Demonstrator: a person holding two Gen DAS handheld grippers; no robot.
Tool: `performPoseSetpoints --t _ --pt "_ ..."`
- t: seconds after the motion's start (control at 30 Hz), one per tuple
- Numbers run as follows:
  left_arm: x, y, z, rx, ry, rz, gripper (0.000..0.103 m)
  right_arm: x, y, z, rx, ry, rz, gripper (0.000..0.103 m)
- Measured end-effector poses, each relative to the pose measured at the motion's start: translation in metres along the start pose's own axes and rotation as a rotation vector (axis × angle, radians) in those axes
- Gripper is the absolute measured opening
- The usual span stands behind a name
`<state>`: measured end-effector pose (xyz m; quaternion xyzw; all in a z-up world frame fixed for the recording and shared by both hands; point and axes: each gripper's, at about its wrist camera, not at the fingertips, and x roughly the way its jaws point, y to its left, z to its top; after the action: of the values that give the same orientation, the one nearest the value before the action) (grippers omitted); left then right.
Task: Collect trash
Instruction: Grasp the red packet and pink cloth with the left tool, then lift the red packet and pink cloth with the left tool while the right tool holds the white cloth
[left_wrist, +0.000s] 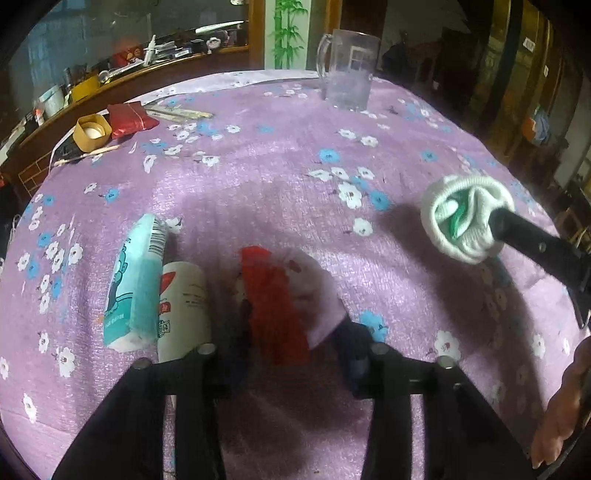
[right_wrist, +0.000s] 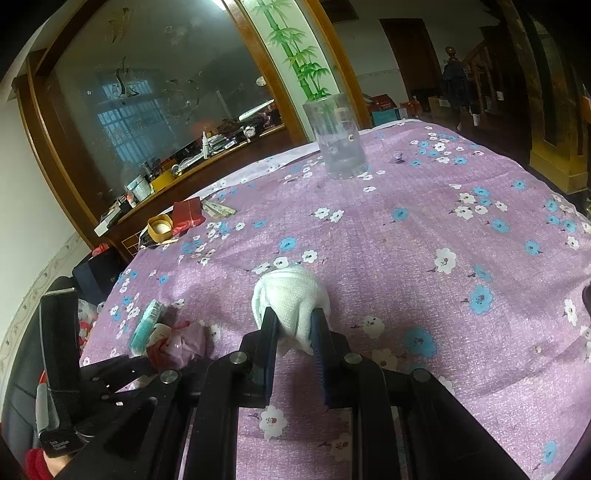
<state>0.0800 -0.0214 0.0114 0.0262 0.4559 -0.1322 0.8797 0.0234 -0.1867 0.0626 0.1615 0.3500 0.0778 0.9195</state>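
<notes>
My right gripper (right_wrist: 293, 325) pinches a soft white knitted wad (right_wrist: 291, 295) above the purple floral tablecloth (right_wrist: 424, 236) | my left gripper (left_wrist: 291, 332) clamps a crumpled red-and-lilac wrapper (left_wrist: 280, 295), blurred, its lower end hidden behind my fingers | just left of the wrapper: teal tissue pack (left_wrist: 135, 280), white cylinder (left_wrist: 183, 306), base cut off.

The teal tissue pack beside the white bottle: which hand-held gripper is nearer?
Left hand-held gripper, just beside teal tissue pack; right hand-held gripper is across the cloth, clamping white wad.
</notes>
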Motion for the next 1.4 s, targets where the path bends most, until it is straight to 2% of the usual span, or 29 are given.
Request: performPoseSetpoints --t 0.2,0.27,0.47,0.6,1.0,1.4 --pt "-0.004 0.008 0.0 -0.036 -0.031 -0.015 0.033 0.001 0.003 0.0 -0.015 0.005 0.003 0.019" --pt "-0.01 0.008 0.0 -0.042 -0.067 -0.013 0.033 0.002 0.005 -0.001 -0.024 0.008 0.005 0.019" --pt "-0.041 0.005 -0.001 -0.021 -0.221 0.058 0.033 0.003 0.02 -0.005 -0.102 0.005 0.009 0.019" --pt "-0.05 0.011 0.0 -0.035 -0.27 0.105 0.033 0.005 0.03 -0.008 -0.156 0.003 0.019 0.019" --pt "-0.05 0.021 -0.003 -0.051 -0.267 0.099 0.034 0.009 0.033 -0.01 -0.186 0.008 0.028 0.019" --pt "-0.053 0.013 -0.005 -0.013 -0.296 0.154 0.034 0.005 0.036 -0.013 -0.197 -0.005 0.037 0.019"
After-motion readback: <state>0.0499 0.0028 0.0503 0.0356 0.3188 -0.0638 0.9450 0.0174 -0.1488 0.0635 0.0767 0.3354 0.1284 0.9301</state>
